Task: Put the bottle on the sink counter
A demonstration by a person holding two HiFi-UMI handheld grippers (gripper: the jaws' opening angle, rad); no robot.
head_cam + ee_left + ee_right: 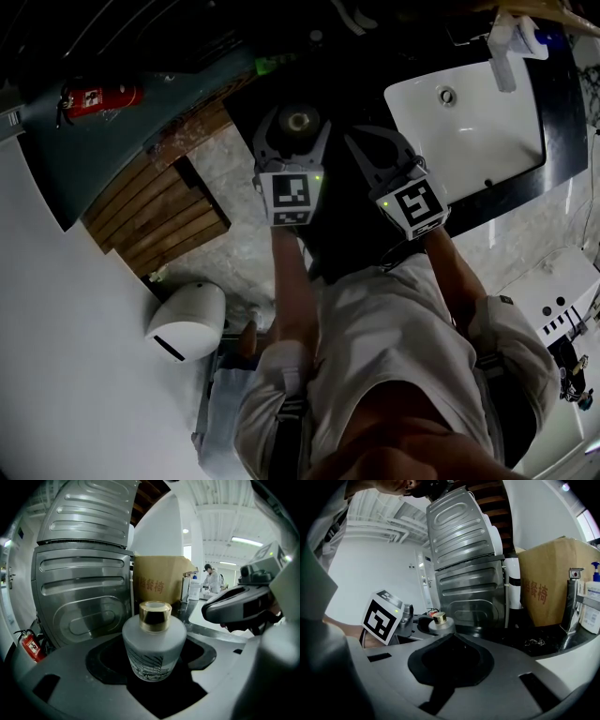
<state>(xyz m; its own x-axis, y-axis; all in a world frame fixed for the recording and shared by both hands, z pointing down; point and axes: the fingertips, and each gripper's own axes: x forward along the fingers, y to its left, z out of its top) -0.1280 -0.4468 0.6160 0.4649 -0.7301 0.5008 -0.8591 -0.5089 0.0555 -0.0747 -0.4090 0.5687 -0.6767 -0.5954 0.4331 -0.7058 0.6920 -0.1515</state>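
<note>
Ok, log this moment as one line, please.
left gripper: shut on bottle | right gripper: shut, empty | bottle: upright, gold cap up | sink counter: bottle not released

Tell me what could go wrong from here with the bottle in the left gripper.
1. The bottle has a smooth rounded body, and the left gripper grips only its sides. It may slip or tip on release.
2. The empty right gripper hangs close beside it and could knock it.
3. A cardboard box stands on the dark counter, so a placement far back risks a bump.
</note>
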